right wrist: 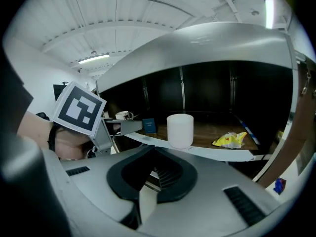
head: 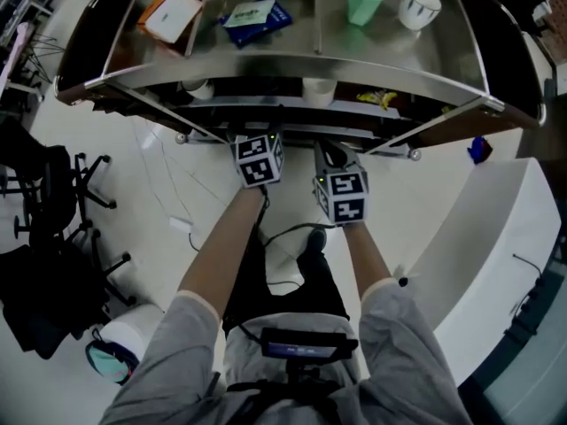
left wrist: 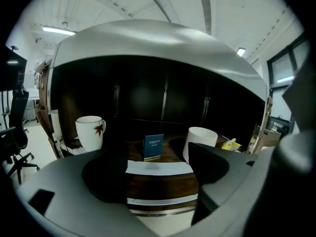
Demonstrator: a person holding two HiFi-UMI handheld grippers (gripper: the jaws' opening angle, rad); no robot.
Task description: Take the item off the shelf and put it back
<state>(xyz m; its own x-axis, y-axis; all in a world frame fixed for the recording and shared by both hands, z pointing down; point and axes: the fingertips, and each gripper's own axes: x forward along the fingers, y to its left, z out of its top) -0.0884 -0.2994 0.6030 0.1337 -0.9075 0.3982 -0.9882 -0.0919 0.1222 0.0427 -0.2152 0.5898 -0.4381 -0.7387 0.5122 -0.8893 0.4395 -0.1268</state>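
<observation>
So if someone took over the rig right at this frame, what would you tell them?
The left gripper is open and empty, facing the blue box on the lower shelf.
The right gripper is shut and empty, short of the white cup.
The mug and yellow packet sit on that shelf too.
Nothing is off the shelf, so the take and the return both look left to do.

2 forearms (head: 226, 246) reach forward; left tool (left wrist: 158, 167) jaws apart, right tool (right wrist: 154, 151) jaws together.
</observation>
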